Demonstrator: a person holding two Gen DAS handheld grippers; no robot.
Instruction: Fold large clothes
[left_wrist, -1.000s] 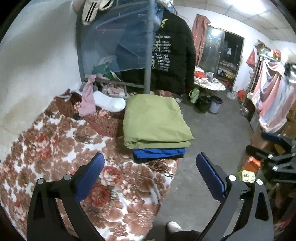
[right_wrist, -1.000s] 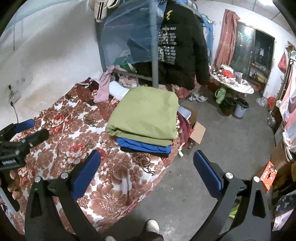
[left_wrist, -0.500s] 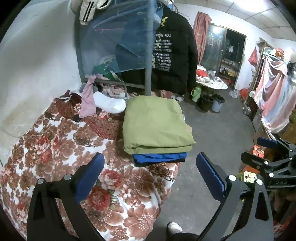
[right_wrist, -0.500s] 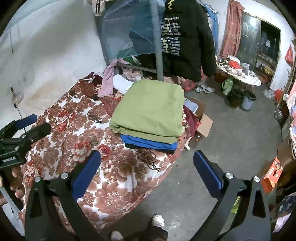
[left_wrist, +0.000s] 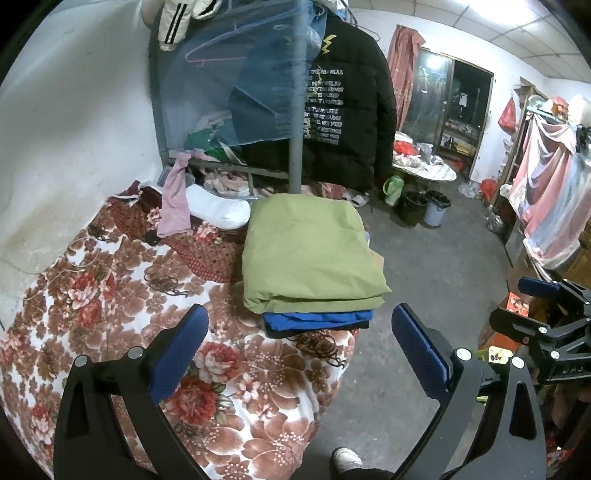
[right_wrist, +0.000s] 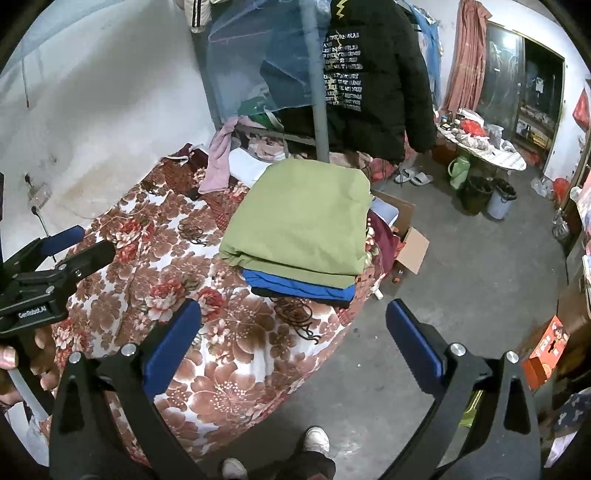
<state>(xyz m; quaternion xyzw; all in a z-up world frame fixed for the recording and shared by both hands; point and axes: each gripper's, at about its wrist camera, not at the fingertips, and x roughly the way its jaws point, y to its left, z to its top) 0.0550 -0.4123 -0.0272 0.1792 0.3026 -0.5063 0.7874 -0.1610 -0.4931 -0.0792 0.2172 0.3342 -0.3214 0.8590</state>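
Note:
A folded green garment (left_wrist: 306, 251) lies on top of a folded blue one (left_wrist: 317, 320) and a dark one, stacked at the right edge of the floral bed (left_wrist: 110, 295). The stack also shows in the right wrist view (right_wrist: 303, 229). My left gripper (left_wrist: 299, 332) is open and empty, held back from the stack and above the bed's near edge. My right gripper (right_wrist: 291, 332) is open and empty, over the bed edge and the floor. Each gripper shows at the side of the other's view, the right one (left_wrist: 546, 314) and the left one (right_wrist: 48, 266).
A pink cloth (left_wrist: 175, 199) and a white pillow (left_wrist: 218, 210) lie at the bed's far end by a metal rack with a grey post (left_wrist: 295, 110) and a hanging black jacket (left_wrist: 347, 110). An open cardboard box (right_wrist: 406, 240) sits on the concrete floor. Bins (left_wrist: 424, 208) and a table stand further back.
Both grippers have pulled back and risen a little; the stack looks slightly farther away. Both stay open and empty. The clothes have not moved.

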